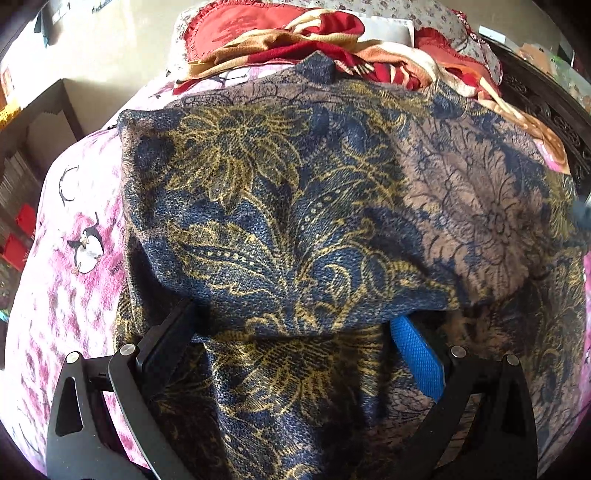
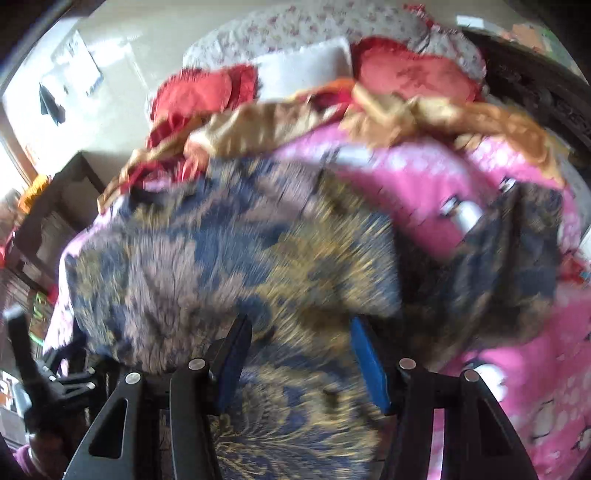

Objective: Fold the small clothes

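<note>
Left wrist view: your left hand-held gripper (image 1: 295,325) stands wide open, the blue-gold cloth (image 1: 295,206) draped between its fingers. Your right hand-held gripper (image 2: 299,332) is half open over the same cloth; a grip cannot be told.

The cloth (image 1: 295,221) is dark blue with gold floral tracery and dull brown patches. The bedsheet (image 1: 70,295) under it is pink mottled with white, printed with black-and-white penguins. Behind lie red cushions (image 1: 229,29) and a red, orange and cream blanket (image 1: 314,40)

Blue-and-gold floral cloth (image 1: 295,221) lies rumpled, partly folded, on pink bedding.
</note>
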Motion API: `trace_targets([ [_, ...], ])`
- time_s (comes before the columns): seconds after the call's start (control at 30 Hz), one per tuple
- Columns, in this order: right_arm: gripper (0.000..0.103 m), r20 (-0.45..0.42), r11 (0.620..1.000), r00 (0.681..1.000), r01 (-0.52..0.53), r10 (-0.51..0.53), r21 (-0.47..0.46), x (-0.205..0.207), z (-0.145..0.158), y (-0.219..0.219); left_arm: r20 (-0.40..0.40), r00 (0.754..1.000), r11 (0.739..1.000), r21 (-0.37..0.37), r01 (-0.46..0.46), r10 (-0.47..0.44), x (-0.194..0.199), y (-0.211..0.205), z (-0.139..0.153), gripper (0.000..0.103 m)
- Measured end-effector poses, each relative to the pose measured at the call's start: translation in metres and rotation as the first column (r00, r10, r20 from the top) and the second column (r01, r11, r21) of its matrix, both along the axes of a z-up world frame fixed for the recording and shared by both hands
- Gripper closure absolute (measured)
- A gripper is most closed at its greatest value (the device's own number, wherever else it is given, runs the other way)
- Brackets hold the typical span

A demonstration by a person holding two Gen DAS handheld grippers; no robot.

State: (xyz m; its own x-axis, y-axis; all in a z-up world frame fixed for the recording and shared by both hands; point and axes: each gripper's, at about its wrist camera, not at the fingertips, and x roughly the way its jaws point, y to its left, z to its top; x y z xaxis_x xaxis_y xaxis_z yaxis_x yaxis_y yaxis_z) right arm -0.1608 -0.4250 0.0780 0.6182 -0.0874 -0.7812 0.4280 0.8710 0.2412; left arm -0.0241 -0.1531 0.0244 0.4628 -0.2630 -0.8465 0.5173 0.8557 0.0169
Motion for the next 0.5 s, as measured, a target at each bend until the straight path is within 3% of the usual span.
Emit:
trace_targets([
  [0.03,0.049,0.026,0.999,0.999,0.030,-0.030,-0.016,-0.007,0.008,-0.012,0.000,1.000,1.000,-0.001,0.004,-0.004,0.000,0.000,-0.001,0.001],
  [0.1,0.031,0.042,0.991,0.991,0.127,-0.125,-0.038,-0.017,0.020,-0.042,0.004,1.000,1.000,-0.008,0.006,-0.006,0.000,0.000,-0.003,0.001],
  [0.13,0.029,0.049,0.979,0.979,0.201,-0.199,-0.031,-0.024,0.025,-0.065,0.007,1.000,1.000,-0.012,0.005,-0.005,-0.001,0.000,-0.005,0.001],
  [0.2,0.029,0.059,0.943,0.942,0.333,-0.332,-0.015,-0.033,0.029,-0.110,0.017,1.000,1.000,-0.010,0.002,-0.001,-0.002,0.000,-0.006,0.001],
  [0.3,0.029,-0.006,0.892,0.892,0.452,-0.452,0.010,-0.026,0.022,-0.167,0.040,0.999,1.000,-0.001,0.001,-0.001,-0.005,-0.002,-0.008,0.001],
  [0.5,0.029,-0.067,0.847,0.851,0.525,-0.521,0.080,0.008,-0.013,-0.228,0.057,0.998,1.000,-0.021,0.006,-0.005,-0.007,-0.003,-0.011,0.000],
])
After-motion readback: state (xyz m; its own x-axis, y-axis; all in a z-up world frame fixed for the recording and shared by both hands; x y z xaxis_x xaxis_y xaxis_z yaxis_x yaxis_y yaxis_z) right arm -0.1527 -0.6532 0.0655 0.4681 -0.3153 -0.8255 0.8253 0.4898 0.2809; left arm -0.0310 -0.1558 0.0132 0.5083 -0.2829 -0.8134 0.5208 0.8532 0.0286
